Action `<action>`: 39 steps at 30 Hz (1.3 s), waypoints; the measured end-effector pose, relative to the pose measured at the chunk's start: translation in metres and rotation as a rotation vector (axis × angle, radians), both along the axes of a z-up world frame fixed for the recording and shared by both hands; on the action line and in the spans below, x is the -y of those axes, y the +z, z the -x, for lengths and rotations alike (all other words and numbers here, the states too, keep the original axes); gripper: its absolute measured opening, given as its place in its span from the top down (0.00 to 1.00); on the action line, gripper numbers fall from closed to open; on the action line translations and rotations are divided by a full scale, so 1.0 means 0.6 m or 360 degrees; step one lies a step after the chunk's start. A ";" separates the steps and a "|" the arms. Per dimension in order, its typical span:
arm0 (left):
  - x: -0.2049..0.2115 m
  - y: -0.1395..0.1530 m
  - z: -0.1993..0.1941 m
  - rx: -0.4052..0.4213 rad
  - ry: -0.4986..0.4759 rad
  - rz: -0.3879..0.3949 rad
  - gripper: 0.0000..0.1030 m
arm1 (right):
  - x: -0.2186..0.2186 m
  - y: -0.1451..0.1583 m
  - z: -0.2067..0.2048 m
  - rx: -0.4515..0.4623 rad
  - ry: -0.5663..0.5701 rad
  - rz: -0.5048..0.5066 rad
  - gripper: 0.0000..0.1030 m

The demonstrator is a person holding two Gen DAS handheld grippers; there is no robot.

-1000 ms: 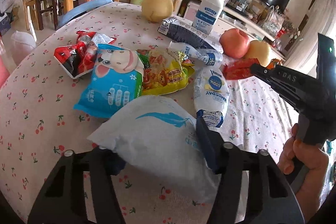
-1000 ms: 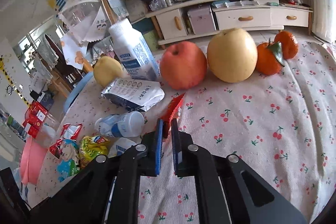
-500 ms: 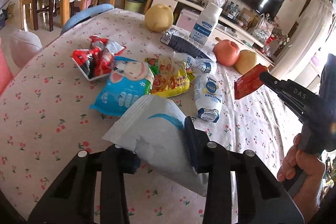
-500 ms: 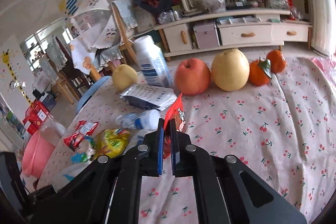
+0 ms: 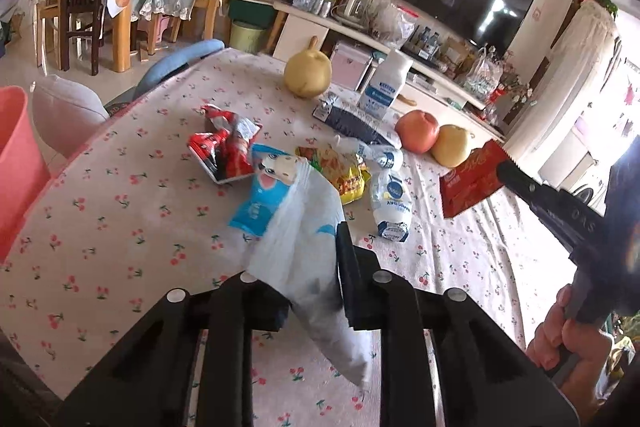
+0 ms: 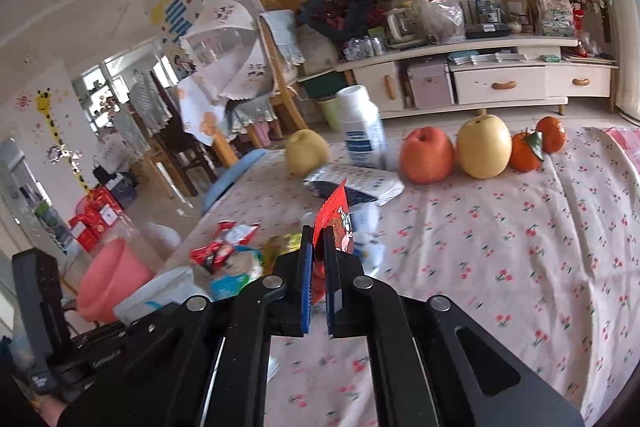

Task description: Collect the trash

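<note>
Both grippers have risen since a second ago: the white bag (image 5: 308, 247) is lifted off the surface (image 5: 120, 227) and hangs lower end down, and the red wrapper (image 5: 472, 183) has come up off the cloth into the air at right.

Largest first. Surface: cherry-print cloth, trash heaped mid-left, fruit along the far edge. Pink bin (image 6: 110, 281) sits off the surface's near-left edge, below its level; that looks like the drop target, though it's a guess.

White bag: pinched between the left gripper (image 5: 310, 267) fingers, which are closed on its middle, long axis running near-far and tilted down toward the camera. Blue packet (image 5: 260, 199) lies just beyond it, still on the surface, with the yellow packet (image 5: 340, 175) to its right and the red-white wrapper (image 5: 224, 151) far-left of it. Two small bottles (image 5: 392, 203) lie right of the yellow packet.

Red wrapper: gripped edge-on by the right gripper (image 6: 318, 267), fingers closed tight on its lower part, wrapper standing upright out of them.

Key relation: the bin lies left of both grippers and lower. The left gripper is nearer it, in the right wrist view sitting between the right gripper and the bin. So the bag likely goes first; the right gripper must cross leftward over the trash heap. Risk: the loosely held bag may slip, since it sags below the fingers.
</note>
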State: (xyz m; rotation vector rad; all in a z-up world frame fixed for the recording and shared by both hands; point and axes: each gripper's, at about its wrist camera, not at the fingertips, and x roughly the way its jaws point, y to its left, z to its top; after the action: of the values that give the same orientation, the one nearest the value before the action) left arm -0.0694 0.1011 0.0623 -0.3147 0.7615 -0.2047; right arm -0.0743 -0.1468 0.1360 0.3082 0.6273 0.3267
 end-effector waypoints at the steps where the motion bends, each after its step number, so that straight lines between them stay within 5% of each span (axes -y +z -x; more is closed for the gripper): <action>1: -0.002 0.004 0.004 0.0011 -0.0005 -0.0006 0.80 | -0.004 0.002 0.005 -0.0001 0.0011 -0.0010 0.95; 9: 0.024 0.012 0.032 0.0115 -0.0182 -0.0257 0.79 | -0.048 0.010 0.072 0.0009 0.0091 0.0032 0.95; 14: 0.045 -0.020 0.035 0.0096 -0.0323 -0.0187 0.74 | -0.055 -0.009 0.092 -0.0044 0.0085 0.0070 0.95; 27: 0.036 -0.041 0.033 0.0083 -0.0298 -0.0220 0.82 | -0.041 -0.055 0.101 -0.0210 0.0034 0.0137 0.94; 29: 0.032 -0.036 0.036 0.0099 -0.0284 -0.0225 0.82 | -0.040 -0.063 0.107 -0.0246 0.0051 0.0165 0.81; 31: 0.027 -0.029 0.039 0.0111 -0.0275 -0.0217 0.82 | -0.043 -0.073 0.117 -0.0278 0.0050 0.0240 0.29; 39: -0.003 0.004 0.052 0.0173 -0.0253 -0.0159 0.82 | -0.052 -0.127 0.140 -0.0443 0.0159 0.0472 0.25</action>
State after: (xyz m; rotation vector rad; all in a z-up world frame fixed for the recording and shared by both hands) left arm -0.1007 0.1026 0.0648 -0.1469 0.6870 -0.3301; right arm -0.1585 -0.1156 0.0597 0.0362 0.9552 0.2836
